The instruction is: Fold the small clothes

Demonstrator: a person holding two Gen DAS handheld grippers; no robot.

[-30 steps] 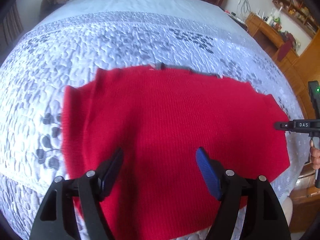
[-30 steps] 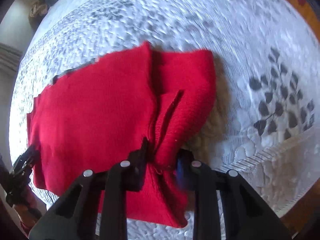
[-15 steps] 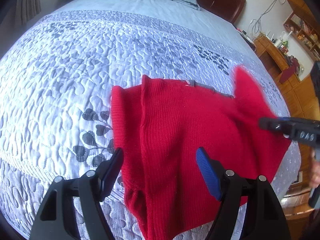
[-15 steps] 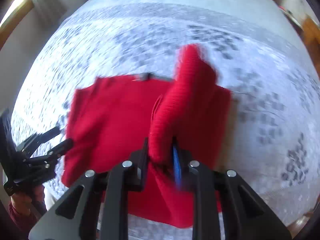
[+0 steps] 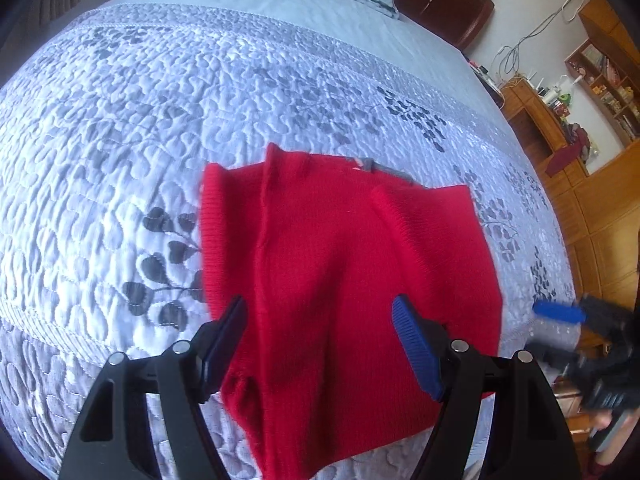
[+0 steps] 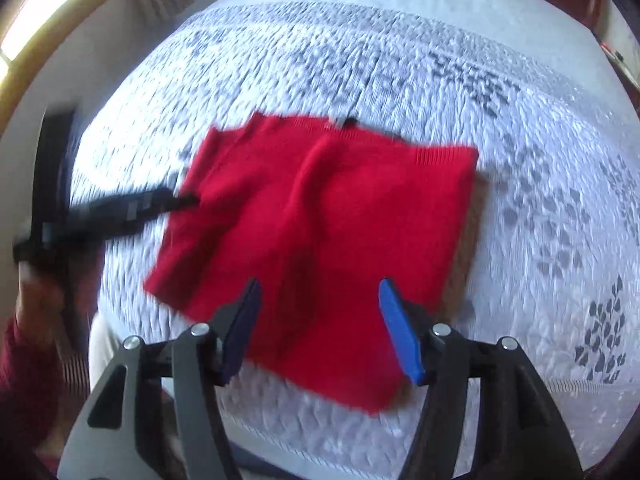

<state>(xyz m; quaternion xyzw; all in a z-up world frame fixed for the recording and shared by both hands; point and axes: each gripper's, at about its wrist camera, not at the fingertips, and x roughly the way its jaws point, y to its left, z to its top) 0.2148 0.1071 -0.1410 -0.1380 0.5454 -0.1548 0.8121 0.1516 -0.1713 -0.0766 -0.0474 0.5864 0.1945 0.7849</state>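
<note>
Left claw (image 5: pixel 320 344) held wide, empty, over red sweater (image 5: pixel 340 272); right claw (image 6: pixel 318 328) just opened, empty. Shelves (image 5: pixel 600 76) seen from left wrist only, window (image 6: pixel 48 12) from right only.

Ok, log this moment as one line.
left gripper: open, empty | right gripper: just opened, empty | red garment: sides folded in, on quilt

Open quilt (image 5: pixel 120 140) all round red garment (image 5: pixel 340 260); no obstacles.

Left gripper (image 5: pixel 320 344) and right gripper (image 6: pixel 318 326): black angular arms, silver screws, ribbed blue pads (image 5: pixel 416 350). Dark red sleeve (image 6: pixel 24 380) at wrist.
</note>
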